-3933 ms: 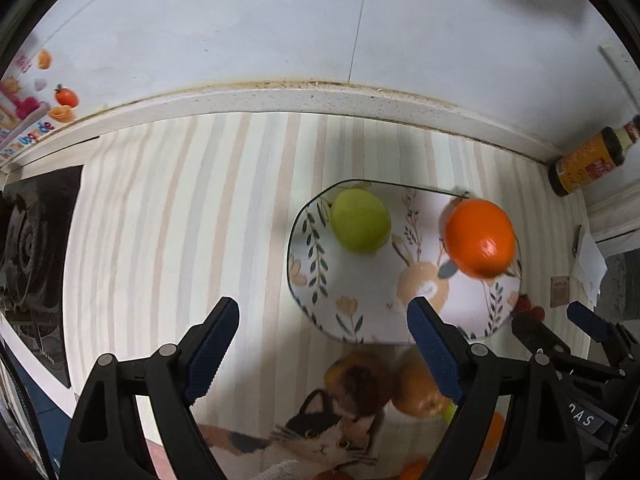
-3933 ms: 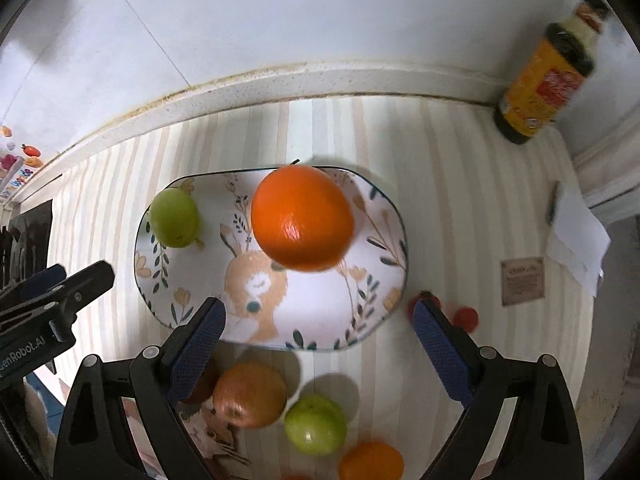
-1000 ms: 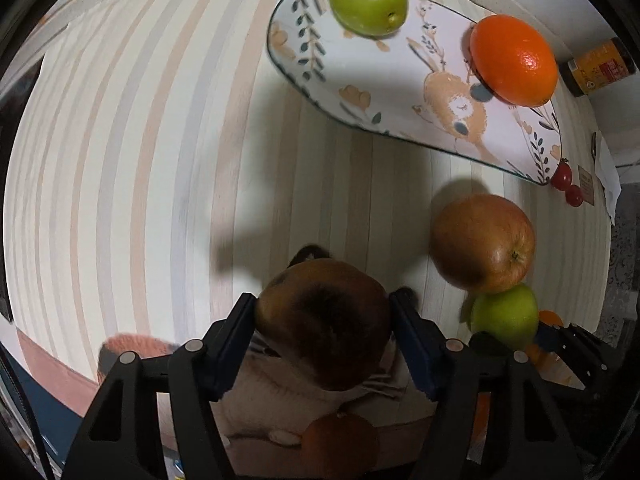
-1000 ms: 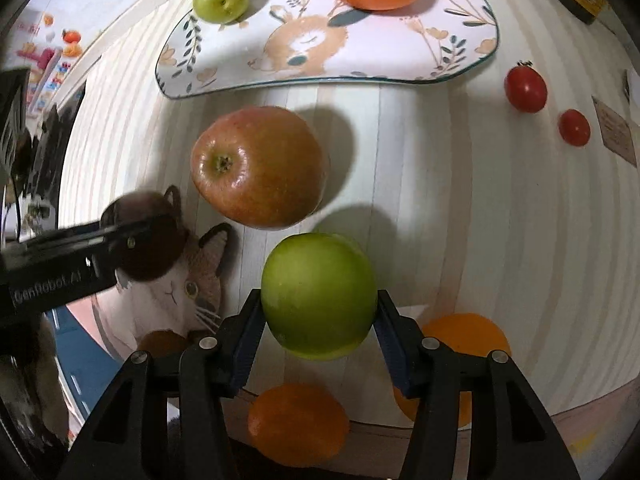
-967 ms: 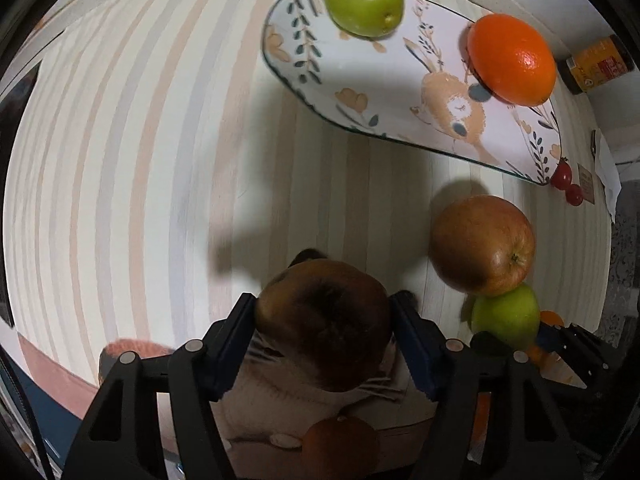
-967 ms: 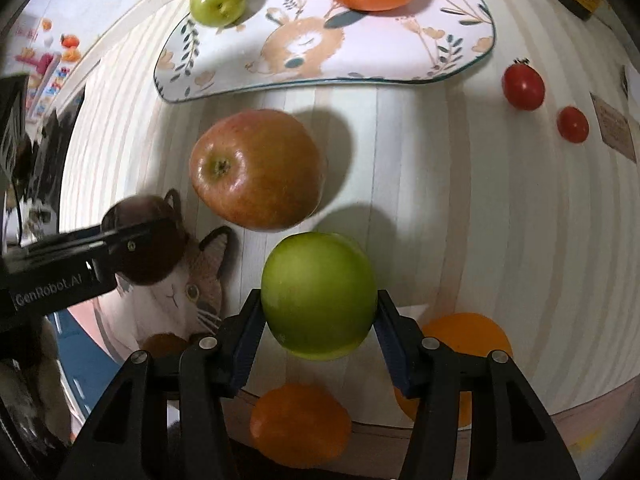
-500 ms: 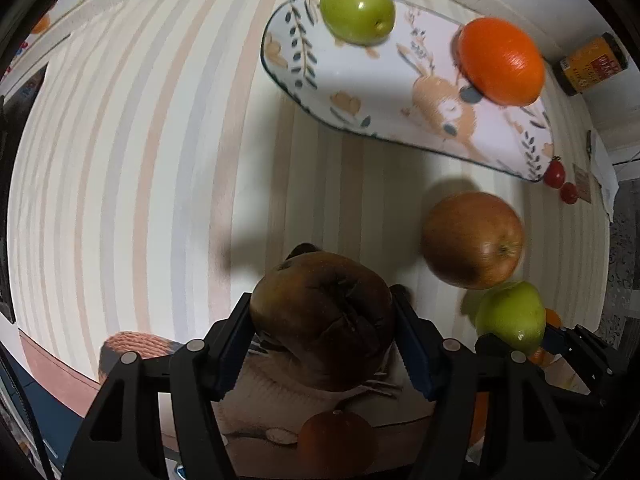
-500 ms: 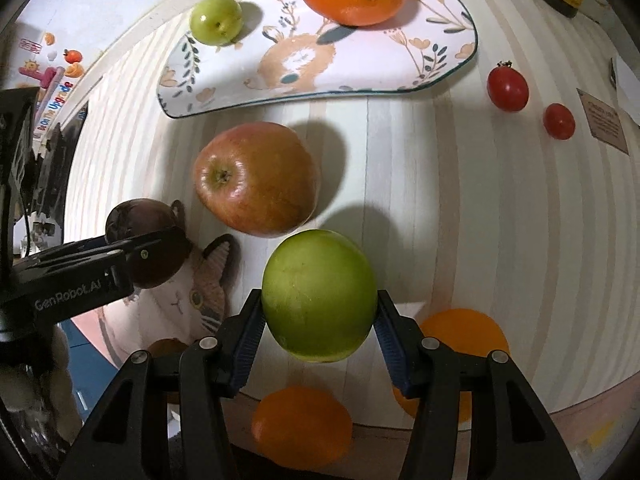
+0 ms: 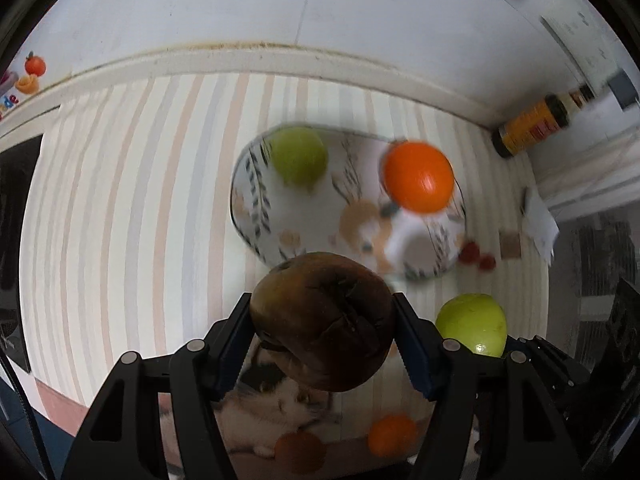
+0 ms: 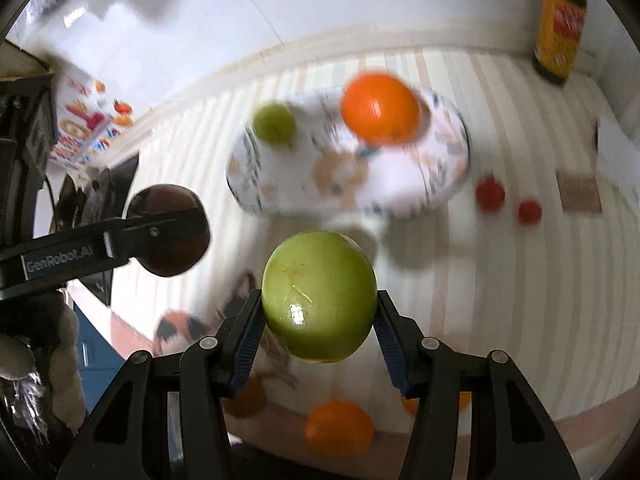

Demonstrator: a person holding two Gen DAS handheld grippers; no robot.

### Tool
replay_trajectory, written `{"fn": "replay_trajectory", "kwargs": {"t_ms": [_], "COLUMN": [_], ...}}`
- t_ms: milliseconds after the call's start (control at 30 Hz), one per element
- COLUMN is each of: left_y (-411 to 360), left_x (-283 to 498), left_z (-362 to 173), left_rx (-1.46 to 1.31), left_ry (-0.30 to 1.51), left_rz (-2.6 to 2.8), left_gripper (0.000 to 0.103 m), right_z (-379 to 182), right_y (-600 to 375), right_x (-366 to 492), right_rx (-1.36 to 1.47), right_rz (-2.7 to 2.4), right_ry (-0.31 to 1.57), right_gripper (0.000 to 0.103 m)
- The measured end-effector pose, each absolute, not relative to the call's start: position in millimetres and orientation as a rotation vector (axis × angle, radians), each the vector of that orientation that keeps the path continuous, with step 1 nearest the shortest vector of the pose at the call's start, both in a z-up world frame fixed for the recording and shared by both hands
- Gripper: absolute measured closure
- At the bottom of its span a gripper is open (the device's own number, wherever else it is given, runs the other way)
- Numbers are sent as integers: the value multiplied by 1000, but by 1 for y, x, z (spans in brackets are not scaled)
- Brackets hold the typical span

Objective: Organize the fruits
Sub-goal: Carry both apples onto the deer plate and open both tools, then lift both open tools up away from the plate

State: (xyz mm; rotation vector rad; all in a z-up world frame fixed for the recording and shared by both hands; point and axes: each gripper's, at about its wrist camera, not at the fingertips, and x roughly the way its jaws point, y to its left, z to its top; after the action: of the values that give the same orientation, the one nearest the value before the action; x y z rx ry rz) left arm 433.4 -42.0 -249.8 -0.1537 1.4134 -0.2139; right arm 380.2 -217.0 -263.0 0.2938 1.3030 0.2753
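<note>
My left gripper (image 9: 322,330) is shut on a dark brown fruit (image 9: 322,320) and holds it in the air in front of the patterned plate (image 9: 272,224). My right gripper (image 10: 319,328) is shut on a large green apple (image 10: 319,296), also lifted; that apple shows in the left wrist view (image 9: 472,324). The plate (image 10: 404,188) holds a small green fruit (image 9: 298,158) and an orange (image 9: 418,176). The brown fruit also shows in the right wrist view (image 10: 168,230). The red apple is hidden behind the held fruits.
Two cherry tomatoes (image 10: 490,196) lie right of the plate. Small orange fruits (image 10: 338,428) lie near the front edge by a cat-print mat (image 9: 280,404). A sauce bottle (image 10: 560,28) stands at the back right by the wall. A paper note (image 9: 540,224) lies far right.
Both grippers have lifted their fruits off the counter and tilted up toward the plate and wall. The view is blurred from motion.
</note>
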Motion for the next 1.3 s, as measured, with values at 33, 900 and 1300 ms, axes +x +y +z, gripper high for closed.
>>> {"fn": "replay_trajectory", "kwargs": {"t_ms": [33,900,1300], "left_y": [-44,-45,-38], "left_x": [445,518,498], "left_z": [-254,-348,-303], "left_rx": [-148,-93,-54], "left_ry": [1422,1624,1472], "left_rz": [-209,-100,-32], "left_gripper": [39,36,15], "right_z": [-264,-363,-323], "right_y": [-214,-162,-199], "right_x": [393,504,481], "right_rx": [287,291,214], "right_rz": [271,283,137], "right_ry": [1293,1480,1468], "right_gripper": [46,28,7]}}
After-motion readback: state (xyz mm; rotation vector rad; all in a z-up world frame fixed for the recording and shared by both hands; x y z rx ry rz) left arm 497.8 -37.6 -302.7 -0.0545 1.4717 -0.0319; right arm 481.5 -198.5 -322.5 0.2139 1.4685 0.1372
